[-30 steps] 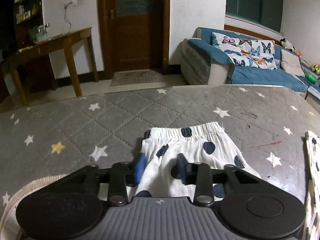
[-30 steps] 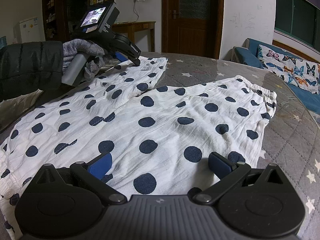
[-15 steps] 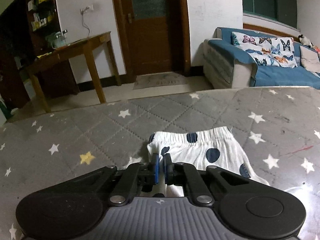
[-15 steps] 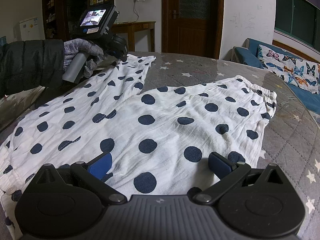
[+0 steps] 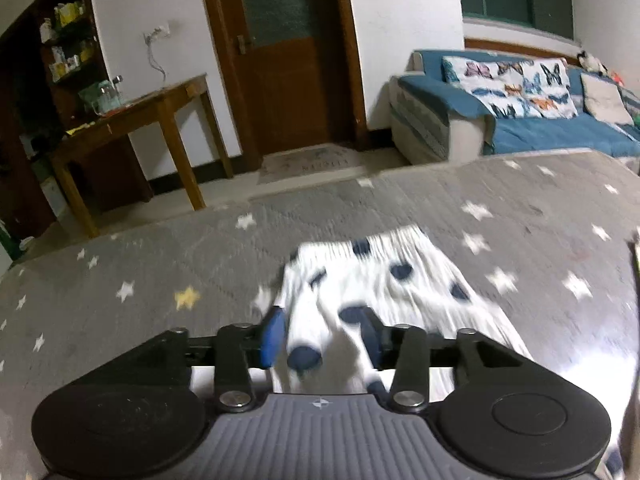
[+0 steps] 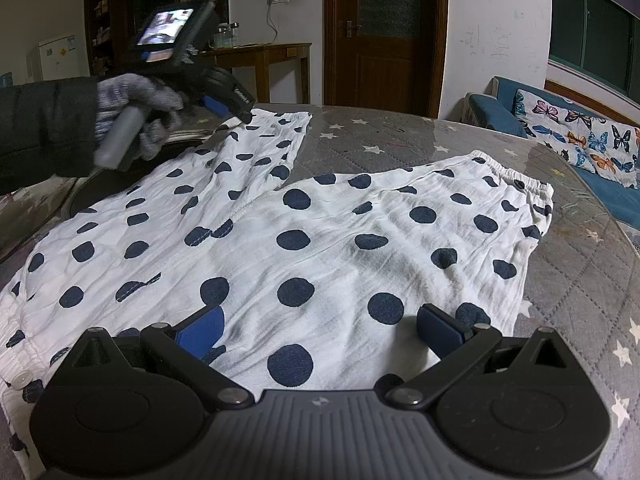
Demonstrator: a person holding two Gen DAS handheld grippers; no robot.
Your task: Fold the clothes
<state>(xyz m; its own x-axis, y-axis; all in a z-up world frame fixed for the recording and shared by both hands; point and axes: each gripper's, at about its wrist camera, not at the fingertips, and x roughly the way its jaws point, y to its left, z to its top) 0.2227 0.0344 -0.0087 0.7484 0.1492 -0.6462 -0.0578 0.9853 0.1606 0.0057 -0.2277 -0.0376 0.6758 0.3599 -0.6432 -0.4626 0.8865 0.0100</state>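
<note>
Across the grey star-quilted bed (image 6: pixel 580 264) lies one pair of white trousers with navy dots (image 6: pixel 304 240), spread flat, its two legs fanning apart toward the far side and the waistband nearest the right-wrist camera. At the end of the left-hand leg (image 5: pixel 384 280) the left gripper (image 5: pixel 320 336) has its jaws opening, with cloth lying loosely between the blue pads, not pinched. The right gripper (image 6: pixel 316 328) hovers released, jaws wide, over the seat of the trousers and holds nothing.

I judge the step to be bringing one leg over onto the other. To do it well, the left gripper should take both layers at the cuff corner, lift only enough to clear the fabric, and carry the leg across until the cuffs and side seams match, while the right steadies the waist.

Counted: one garment, two legs, two grippers, one gloved hand (image 6: pixel 140 100) in view.
</note>
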